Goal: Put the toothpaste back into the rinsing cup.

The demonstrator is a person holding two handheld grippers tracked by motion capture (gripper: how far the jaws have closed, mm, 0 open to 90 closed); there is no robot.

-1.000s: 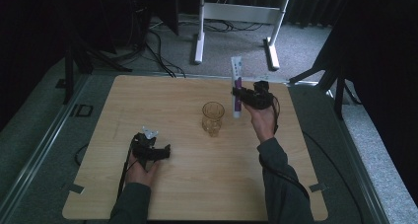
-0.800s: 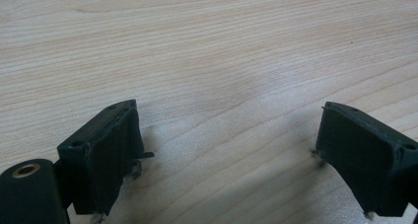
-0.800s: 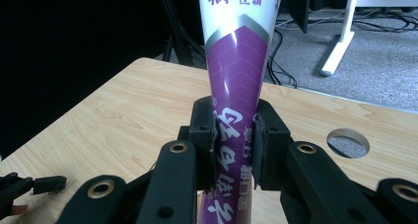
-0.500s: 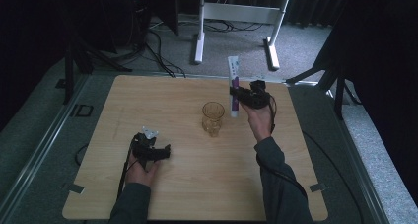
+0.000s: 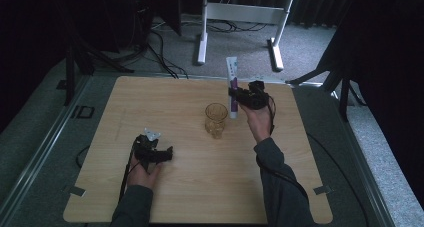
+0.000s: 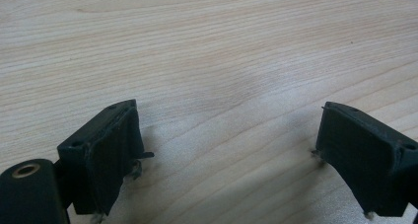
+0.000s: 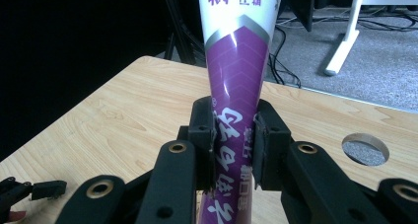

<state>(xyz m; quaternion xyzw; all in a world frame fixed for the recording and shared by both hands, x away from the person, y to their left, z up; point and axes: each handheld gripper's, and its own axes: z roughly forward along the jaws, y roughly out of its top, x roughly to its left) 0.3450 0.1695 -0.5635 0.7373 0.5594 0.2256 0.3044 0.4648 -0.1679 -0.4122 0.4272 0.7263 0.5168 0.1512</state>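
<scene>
High view: right tool [image 5: 235, 94] holds tube [image 5: 231, 72] upright.

Lab-like recording setup: bare wooden table [image 5: 165, 107], black curtains [image 5: 385, 52], floor cables [image 5: 165, 52], white stand legs [image 5: 202, 37], grey carpet.

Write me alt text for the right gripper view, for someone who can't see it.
The right gripper has its two black jaws closed on a purple and white tube with printed characters, held upright above a light wooden table. At the table's right edge is a round cable hole, with grey carpet and a white desk leg behind.
</scene>
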